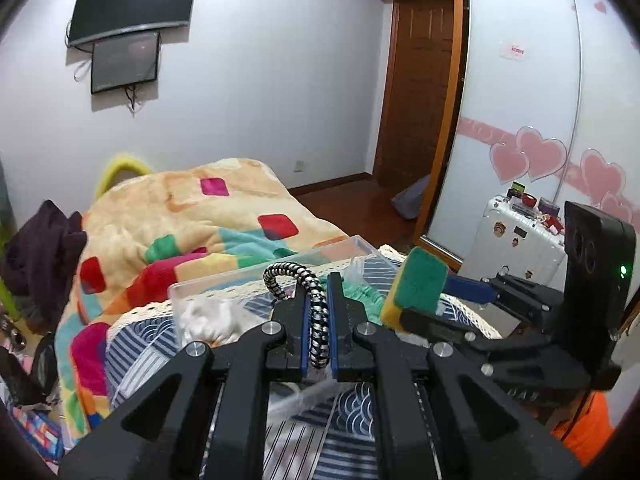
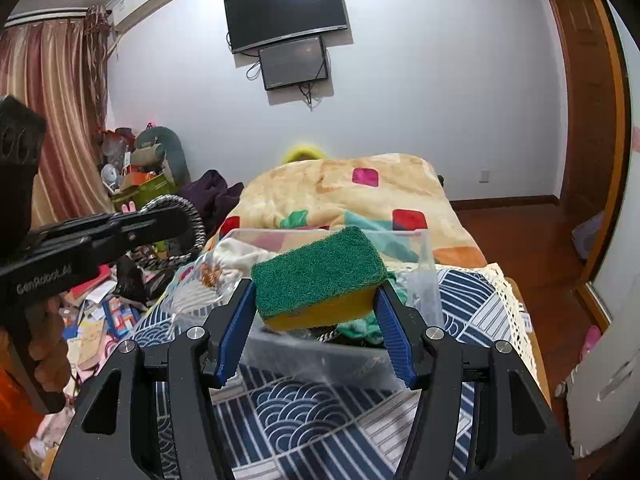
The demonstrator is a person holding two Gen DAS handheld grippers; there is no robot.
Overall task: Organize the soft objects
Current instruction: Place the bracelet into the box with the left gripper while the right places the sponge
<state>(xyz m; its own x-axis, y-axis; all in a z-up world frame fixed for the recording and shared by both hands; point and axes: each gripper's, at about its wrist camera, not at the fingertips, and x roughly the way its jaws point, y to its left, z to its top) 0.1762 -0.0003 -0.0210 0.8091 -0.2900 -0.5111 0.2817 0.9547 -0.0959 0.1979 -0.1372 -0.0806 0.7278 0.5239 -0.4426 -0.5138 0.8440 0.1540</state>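
My left gripper (image 1: 318, 304) is shut on a black-and-white braided rope (image 1: 296, 280), whose loop arches up out of the jaws, above the clear plastic bin (image 1: 240, 276). My right gripper (image 2: 316, 312) is shut on a green-and-yellow sponge (image 2: 320, 272), held green side up over the same bin (image 2: 428, 264). The sponge (image 1: 420, 284) and right gripper also show at the right of the left wrist view. The left gripper with the rope (image 2: 188, 216) shows at the left of the right wrist view. The bin holds a white cloth (image 1: 208, 320) and a green cloth (image 2: 360, 326).
The bin stands on a blue-and-white patterned cover (image 2: 304, 404) with a lace edge. A colourful blanket (image 1: 192, 216) lies on the bed behind. A white suitcase (image 1: 516, 240) stands by the wardrobe. Clutter (image 2: 104, 312) covers the floor at the left.
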